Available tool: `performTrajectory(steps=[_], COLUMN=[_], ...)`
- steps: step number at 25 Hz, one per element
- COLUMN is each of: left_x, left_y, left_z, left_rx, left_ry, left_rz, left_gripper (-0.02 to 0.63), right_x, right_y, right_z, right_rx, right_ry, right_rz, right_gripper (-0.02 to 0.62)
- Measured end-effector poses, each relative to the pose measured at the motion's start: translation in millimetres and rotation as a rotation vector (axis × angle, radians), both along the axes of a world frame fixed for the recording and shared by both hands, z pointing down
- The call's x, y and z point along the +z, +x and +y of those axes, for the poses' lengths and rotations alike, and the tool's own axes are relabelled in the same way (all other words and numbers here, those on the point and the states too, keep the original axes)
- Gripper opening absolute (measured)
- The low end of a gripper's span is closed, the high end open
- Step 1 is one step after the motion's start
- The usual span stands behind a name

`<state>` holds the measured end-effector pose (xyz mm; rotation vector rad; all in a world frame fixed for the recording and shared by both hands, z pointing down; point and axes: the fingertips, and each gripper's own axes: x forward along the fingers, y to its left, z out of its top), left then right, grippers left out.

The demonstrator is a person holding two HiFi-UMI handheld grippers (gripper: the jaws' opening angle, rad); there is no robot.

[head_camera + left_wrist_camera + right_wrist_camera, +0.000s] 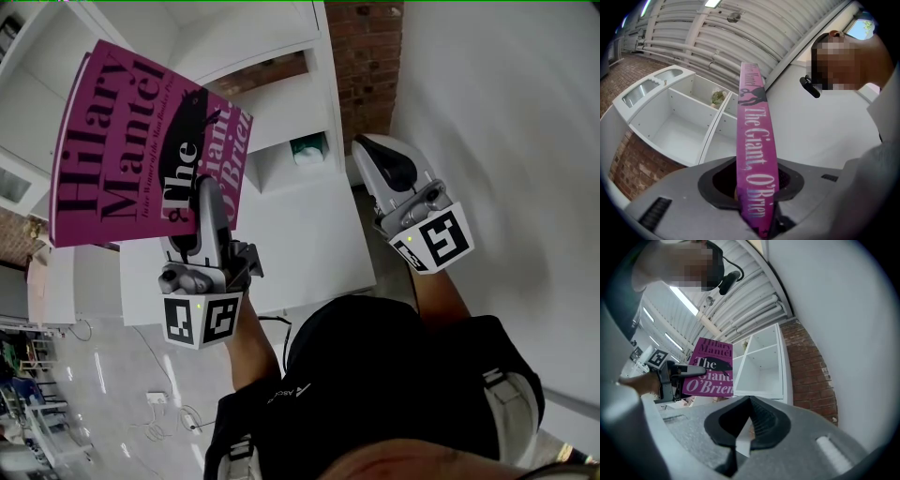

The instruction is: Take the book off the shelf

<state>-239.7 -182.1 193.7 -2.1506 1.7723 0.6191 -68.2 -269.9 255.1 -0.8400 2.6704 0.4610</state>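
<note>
Taking the book out looks done. The left claw (210, 199) is clamped on the magenta paperback (117, 141) (Mantel's "The Giant, O'Brien"), held well clear of the white shelf unit (319, 225). The right claw (382, 159) hangs pressed together, empty. The next move is probably to carry the paperback away steadily.

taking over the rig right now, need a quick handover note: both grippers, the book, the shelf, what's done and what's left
Left gripper: shut on the book, jaws clamped across its spine end.
Right gripper: jaws together, nothing in them, held off to the side.
Book: in the air, clear of the white shelf, touching nothing but the left gripper.
Done: the book is off the shelf.
Left: probably only keeping the grip firm until you choose somewhere to set it down.
</note>
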Motion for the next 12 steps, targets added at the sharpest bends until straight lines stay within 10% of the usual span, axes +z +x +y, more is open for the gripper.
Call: performTrajectory(steps=[12], left_x=[-0.1], left_y=[0.2], left_z=[1.3], left_rx=[0.001], left_ry=[-0.003], left_rz=[0.003], left_gripper=[0.135], right_x=[0.7], right_y=[0.5], right_z=[2.4], right_rx=[0.001], right_ry=[0.000], right_rz=[0.008], right_gripper=[0.000])
